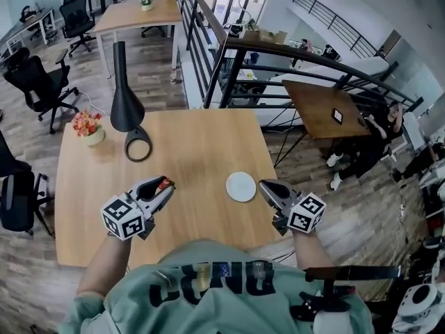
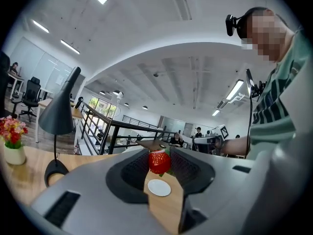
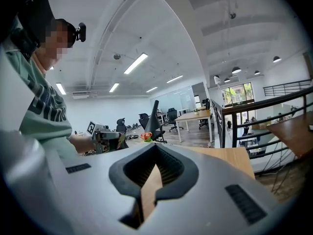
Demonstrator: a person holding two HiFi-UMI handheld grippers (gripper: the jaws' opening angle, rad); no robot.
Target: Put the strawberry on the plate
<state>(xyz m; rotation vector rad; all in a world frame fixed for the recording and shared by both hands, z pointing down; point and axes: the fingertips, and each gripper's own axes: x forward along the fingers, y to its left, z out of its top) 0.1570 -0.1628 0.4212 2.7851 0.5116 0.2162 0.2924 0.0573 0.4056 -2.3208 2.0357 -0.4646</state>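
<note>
The strawberry (image 2: 159, 161) sits pinched between the tips of the left tool (image 2: 160, 153), its red body pressed on both sides by the dark ribbed pads, with a green leaf showing at its right. It is held in the air over the desk (image 1: 195, 145), not on the plate (image 1: 241, 186). In the left gripper view the white plate (image 2: 159, 187) lies flat on the wood below and beyond the fruit, seen through the gap between the jaws. From the head view the left tool (image 1: 165, 184) points toward the plate but stays apart from it, and the strawberry (image 1: 164, 182) shows only as a small red sliver, the rest covered by the jaws. The right tool (image 1: 264, 185) is just beside the plate's right edge; its tips (image 3: 155, 148) are drawn together with nothing between them. The person's body cuts off the desk's near edge.
</note>
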